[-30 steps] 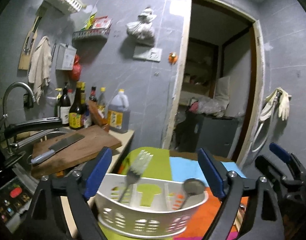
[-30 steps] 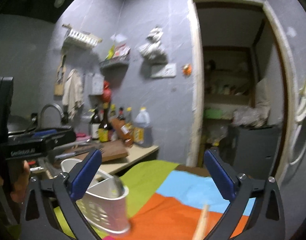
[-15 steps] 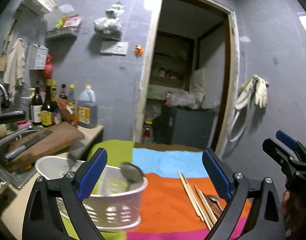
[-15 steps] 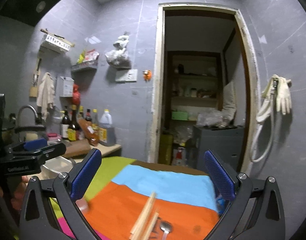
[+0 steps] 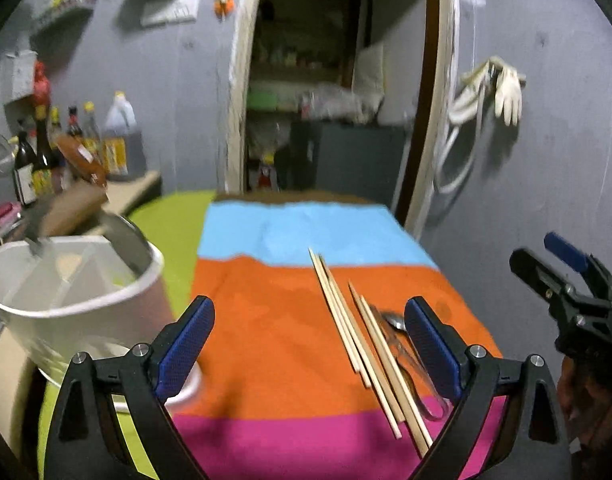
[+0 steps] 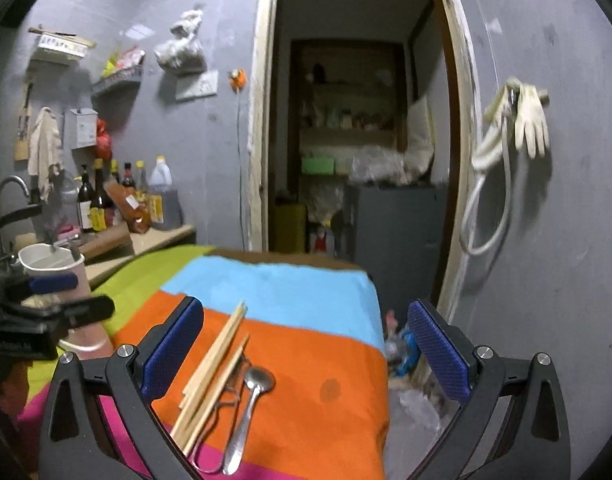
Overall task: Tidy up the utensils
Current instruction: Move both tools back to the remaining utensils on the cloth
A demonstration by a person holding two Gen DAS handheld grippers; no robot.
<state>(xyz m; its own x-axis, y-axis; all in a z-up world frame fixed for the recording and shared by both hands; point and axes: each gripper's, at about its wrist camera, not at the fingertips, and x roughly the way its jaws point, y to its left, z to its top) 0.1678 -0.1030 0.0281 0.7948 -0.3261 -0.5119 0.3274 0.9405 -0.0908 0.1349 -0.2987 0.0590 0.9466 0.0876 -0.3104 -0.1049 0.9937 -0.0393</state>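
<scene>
On the striped cloth (image 5: 273,344), chopsticks (image 5: 362,344) beside spoon (image 6: 249,404), left claw (image 5: 310,344) and right claw (image 6: 306,348) both spread, empty

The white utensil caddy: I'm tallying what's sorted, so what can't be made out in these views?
- White utensil caddy, left wrist view: motion blur smears its contents; the utensils can't be named or counted.
- Same caddy, right wrist view: small, partly behind the left gripper.
- Spoon, left wrist view: chopsticks and a finger cover most of it.
</scene>
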